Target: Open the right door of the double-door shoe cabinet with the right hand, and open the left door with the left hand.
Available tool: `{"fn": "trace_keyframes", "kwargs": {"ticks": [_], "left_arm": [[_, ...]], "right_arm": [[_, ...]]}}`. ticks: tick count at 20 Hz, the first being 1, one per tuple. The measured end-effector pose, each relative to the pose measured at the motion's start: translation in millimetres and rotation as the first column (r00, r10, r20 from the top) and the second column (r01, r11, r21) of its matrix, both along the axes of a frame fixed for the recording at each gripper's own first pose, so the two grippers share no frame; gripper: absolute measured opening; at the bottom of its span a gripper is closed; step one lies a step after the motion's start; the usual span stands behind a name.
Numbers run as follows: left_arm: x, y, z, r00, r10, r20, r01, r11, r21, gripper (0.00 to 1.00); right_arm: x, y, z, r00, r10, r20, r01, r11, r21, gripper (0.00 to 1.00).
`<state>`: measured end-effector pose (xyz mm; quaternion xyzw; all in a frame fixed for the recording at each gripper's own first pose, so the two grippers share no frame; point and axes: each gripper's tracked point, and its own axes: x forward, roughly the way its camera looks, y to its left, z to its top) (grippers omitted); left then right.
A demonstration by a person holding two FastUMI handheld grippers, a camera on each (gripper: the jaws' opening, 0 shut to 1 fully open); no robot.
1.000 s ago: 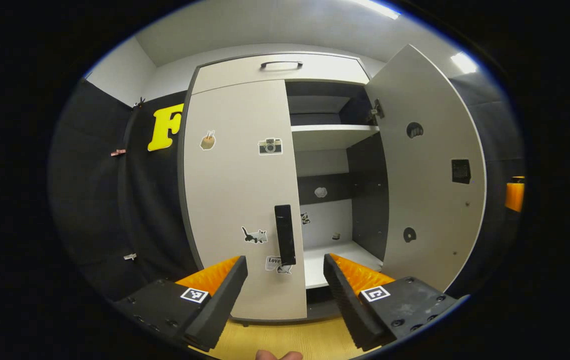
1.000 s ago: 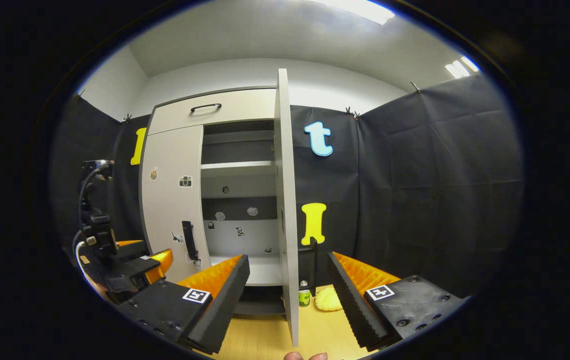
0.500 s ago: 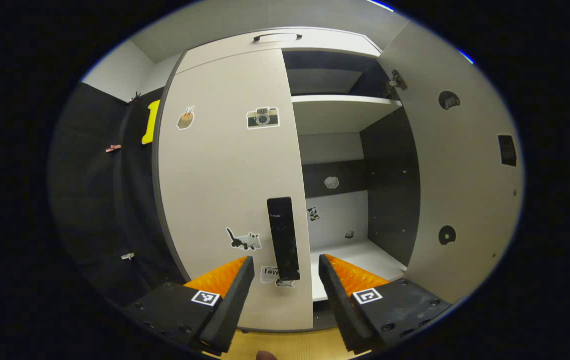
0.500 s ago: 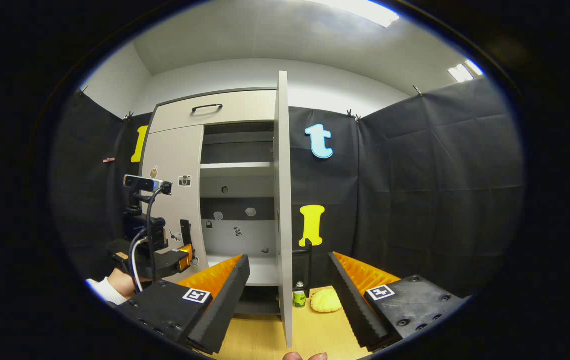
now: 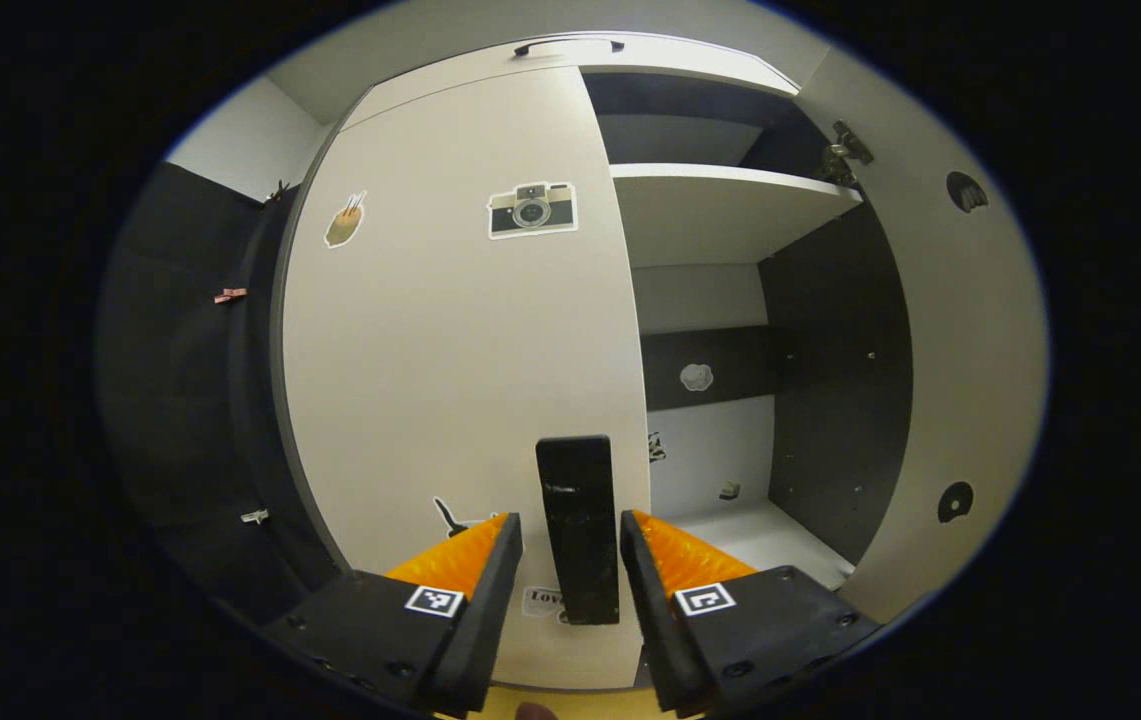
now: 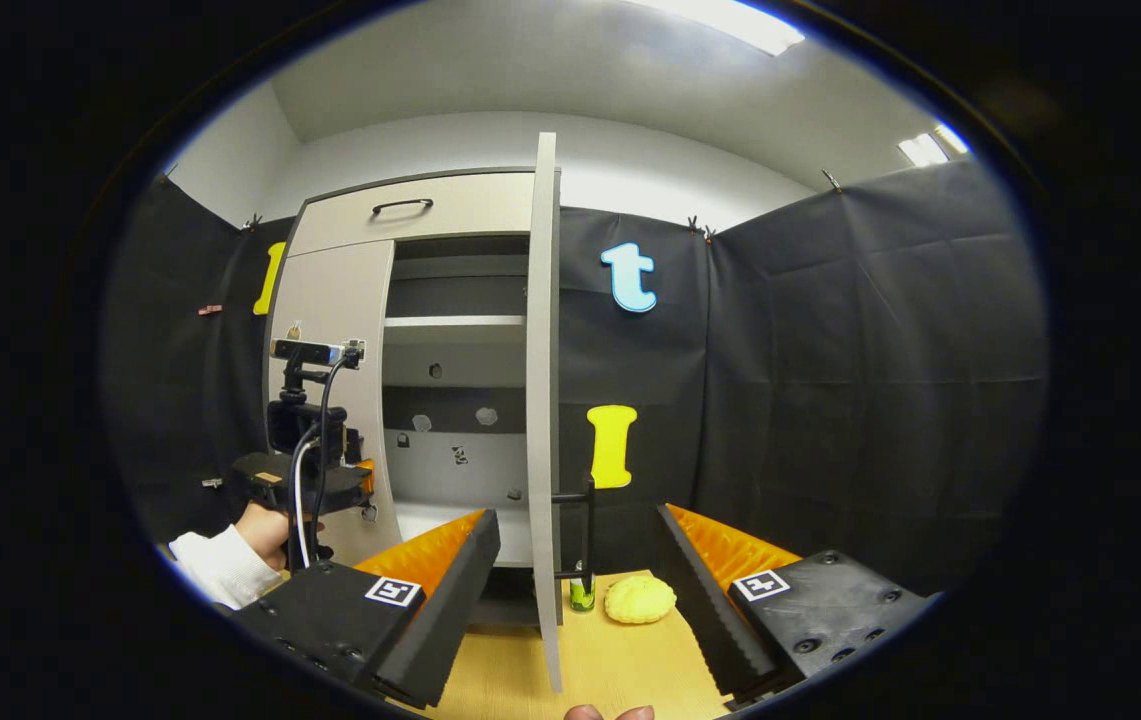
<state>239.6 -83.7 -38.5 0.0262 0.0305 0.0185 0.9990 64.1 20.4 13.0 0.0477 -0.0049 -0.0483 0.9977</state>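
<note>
Since the earlier frame, the left gripper (image 5: 570, 560) has closed in on the black bar handle (image 5: 580, 525) of the shut pale-grey left door (image 5: 450, 340), low centre, fingers spread astride it. Squeeze squarely, then pull outward. The right gripper (image 6: 578, 580) idles spread; the right door (image 6: 542, 400) stands open.

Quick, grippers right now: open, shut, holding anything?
Left gripper: open, fingers either side of the left door's black handle.
Right gripper: open, holding nothing.

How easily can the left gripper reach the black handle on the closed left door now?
Probably yes. The left gripper is open and its fingers already stand on either side of the black handle on the left door, with nothing between them.
</note>
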Motion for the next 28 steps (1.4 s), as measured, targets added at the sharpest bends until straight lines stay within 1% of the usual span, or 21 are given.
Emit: {"fn": "trace_keyframes", "kwargs": {"ticks": [1,2,4,5,6,8,9,11,13,14,16,17,18,20,21,25,26,27,28], "left_arm": [[5.2,-2.2,0.7,1.000,-0.002,-0.003,0.002,1.000,-0.005,0.57],[8.0,-5.3,-0.4,1.000,-0.009,-0.011,0.009,1.000,-0.019,0.49],[8.5,-4.9,1.4,1.000,0.014,0.003,-0.014,0.999,-0.052,0.37],[8.0,-4.7,3.3,1.000,0.022,0.014,-0.021,0.998,-0.056,0.36],[8.1,-4.4,0.3,1.000,0.023,0.000,-0.023,0.998,-0.053,0.35],[6.6,-5.6,-6.0,0.999,0.020,-0.029,-0.021,0.998,-0.053,0.34],[7.6,-6.1,-6.3,0.999,0.008,-0.035,-0.009,0.999,-0.044,0.35],[7.2,-6.9,-6.8,0.999,-0.017,-0.048,0.015,0.999,-0.036,0.33],[5.8,-6.1,-6.4,0.998,-0.035,-0.044,0.033,0.998,-0.049,0.29],[4.3,-5.5,-6.6,0.998,-0.043,-0.050,0.040,0.998,-0.052,0.26],[-1.0,-4.4,-4.9,0.997,-0.060,-0.045,0.057,0.997,-0.060,0.22],[-8.6,-3.6,-3.7,0.997,-0.069,-0.037,0.067,0.996,-0.063,0.22],[-16.2,-2.7,-3.3,0.996,-0.080,-0.033,0.078,0.995,-0.066,0.22],[-35.2,4.2,-3.1,0.994,-0.098,-0.038,0.096,0.993,-0.074,0.20],[-46.5,9.5,-2.5,0.993,-0.108,-0.044,0.104,0.992,-0.071,0.20],[-86.9,29.6,-1.7,0.991,-0.123,-0.057,0.118,0.990,-0.079,0.20],[-89.5,30.6,-1.9,0.991,-0.125,-0.057,0.120,0.989,-0.085,0.19],[-96.6,35.0,-1.7,0.990,-0.129,-0.056,0.123,0.988,-0.088,0.19],[-103.3,40.5,-0.8,0.990,-0.130,-0.054,0.125,0.988,-0.089,0.18]], "right_arm": [[0.2,-0.3,-2.0,1.000,0.002,-0.003,-0.002,1.000,0.001,0.97],[0.6,-2.8,-3.0,1.000,0.001,-0.004,-0.001,1.000,-0.003,0.97],[1.4,-5.9,-3.8,1.000,0.000,-0.006,0.000,1.000,-0.006,0.97],[1.6,-5.7,-3.7,1.000,0.002,-0.007,-0.002,1.000,-0.001,0.97],[1.0,-6.5,-4.2,1.000,0.004,-0.007,-0.004,1.000,0.004,0.97],[-0.3,-7.0,-3.0,1.000,0.007,-0.003,-0.007,1.000,0.009,0.97],[-1.2,-5.4,-2.3,1.000,0.010,0.001,-0.010,1.000,0.013,0.97],[-0.7,-1.0,-1.2,1.000,0.026,0.008,-0.026,0.999,0.023,0.97],[-2.3,4.8,0.9,0.999,0.042,0.020,-0.043,0.999,0.028,0.97],[-4.0,6.2,1.7,0.998,0.047,0.029,-0.047,0.999,0.021,0.97],[-2.7,4.3,3.3,0.998,0.038,0.050,-0.038,0.999,-0.018,0.97],[0.6,4.0,-0.2,0.998,0.039,0.047,-0.037,0.999,-0.037,0.97],[2.6,7.9,-5.9,0.998,0.055,0.030,-0.054,0.998,-0.040,0.97],[3.4,21.5,-17.5,0.997,0.081,-0.012,-0.082,0.996,-0.024,0.97],[0.2,26.6,-16.7,0.996,0.085,-0.016,-0.086,0.996,-0.023,0.97],[-4.7,46.9,-4.3,0.995,0.100,0.015,-0.100,0.994,-0.040,0.96],[-6.7,52.3,-1.9,0.994,0.106,0.022,-0.105,0.994,-0.042,1.00],[-8.0,56.5,-0.3,0.994,0.109,0.029,-0.107,0.993,-0.043,1.00],[-9.7,60.2,0.7,0.993,0.111,0.032,-0.110,0.993,-0.045,0.96]]}}
